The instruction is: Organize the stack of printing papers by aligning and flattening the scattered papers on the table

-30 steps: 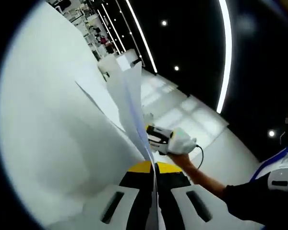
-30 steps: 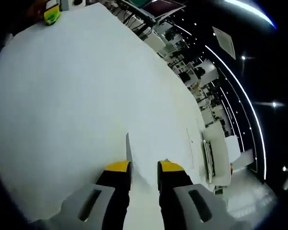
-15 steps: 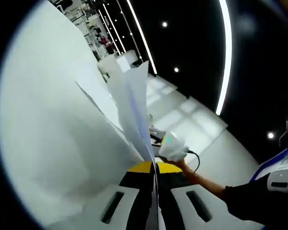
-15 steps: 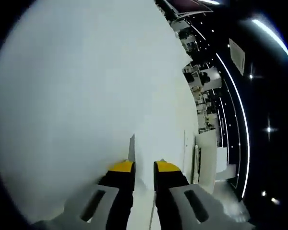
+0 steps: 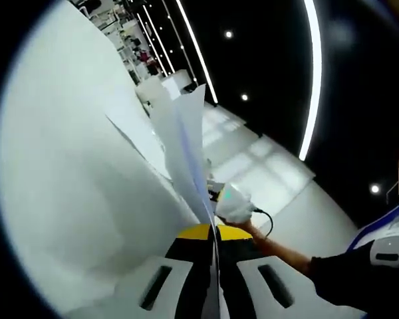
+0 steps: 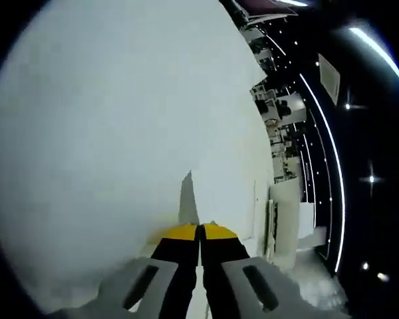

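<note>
In the left gripper view my left gripper (image 5: 213,232) is shut on a thin stack of white papers (image 5: 183,139). The stack stands edge-on and fans upward from the yellow tips. The white table (image 5: 66,166) spreads out to the left. My right gripper (image 5: 231,203), held in a person's hand, is against the right side of the stack. In the right gripper view my right gripper (image 6: 200,231) has its yellow tips pressed together. A corner of paper (image 6: 187,196) sticks up just left of the tips, over the table (image 6: 106,119).
A dark-sleeved arm (image 5: 346,272) reaches in from the lower right of the left gripper view. Another white sheet (image 5: 134,126) lies behind the held stack. Desks and equipment (image 6: 279,139) stand beyond the table's far edge, under ceiling light strips (image 5: 312,73).
The right gripper's jaws have gone from apart to pressed together at the paper's edge. In the left gripper view the right gripper has moved closer to the stack. The left gripper holds still.
</note>
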### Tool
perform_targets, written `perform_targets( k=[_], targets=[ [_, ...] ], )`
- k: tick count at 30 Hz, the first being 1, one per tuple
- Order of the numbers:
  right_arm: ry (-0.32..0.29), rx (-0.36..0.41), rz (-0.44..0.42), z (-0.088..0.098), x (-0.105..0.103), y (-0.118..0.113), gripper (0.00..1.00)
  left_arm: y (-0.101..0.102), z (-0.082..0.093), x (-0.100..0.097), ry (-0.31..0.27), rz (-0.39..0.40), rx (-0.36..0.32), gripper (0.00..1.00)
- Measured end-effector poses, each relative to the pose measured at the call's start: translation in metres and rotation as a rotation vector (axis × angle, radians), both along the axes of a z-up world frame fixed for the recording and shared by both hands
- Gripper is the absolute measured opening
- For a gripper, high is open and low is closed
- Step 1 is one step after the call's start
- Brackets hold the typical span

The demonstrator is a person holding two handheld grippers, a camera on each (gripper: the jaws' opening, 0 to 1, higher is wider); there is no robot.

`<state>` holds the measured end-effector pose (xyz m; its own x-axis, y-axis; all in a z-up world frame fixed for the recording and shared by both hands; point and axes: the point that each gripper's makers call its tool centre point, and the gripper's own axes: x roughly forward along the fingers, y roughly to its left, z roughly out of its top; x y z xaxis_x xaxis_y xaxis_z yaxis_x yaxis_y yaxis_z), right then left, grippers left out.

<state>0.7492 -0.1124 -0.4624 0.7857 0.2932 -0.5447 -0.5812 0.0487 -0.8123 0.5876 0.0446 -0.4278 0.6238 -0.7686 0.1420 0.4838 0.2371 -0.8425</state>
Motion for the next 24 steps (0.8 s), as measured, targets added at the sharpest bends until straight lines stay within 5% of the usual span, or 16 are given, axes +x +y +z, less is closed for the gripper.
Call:
perform_targets(
  k=[7,14,20,24],
  targets=[
    [0.004,0.137,-0.098,0.045,0.0,-0.022,0.0,0.001,-0.002,0.003,0.004,0.0,0.001,0.06],
    [-0.028,0.149,-0.111,0.073,0.005,-0.038,0.0,0.001,-0.003,0.004,0.006,-0.001,0.004,0.06],
    [0.108,0.318,-0.218,0.079,0.005,-0.041,0.0,0.002,-0.004,0.005,0.015,-0.003,0.01,0.06],
    [0.122,0.383,-0.218,0.095,0.005,-0.039,0.0,0.002,-0.005,0.005,0.018,0.0,0.009,0.06]
  ],
)
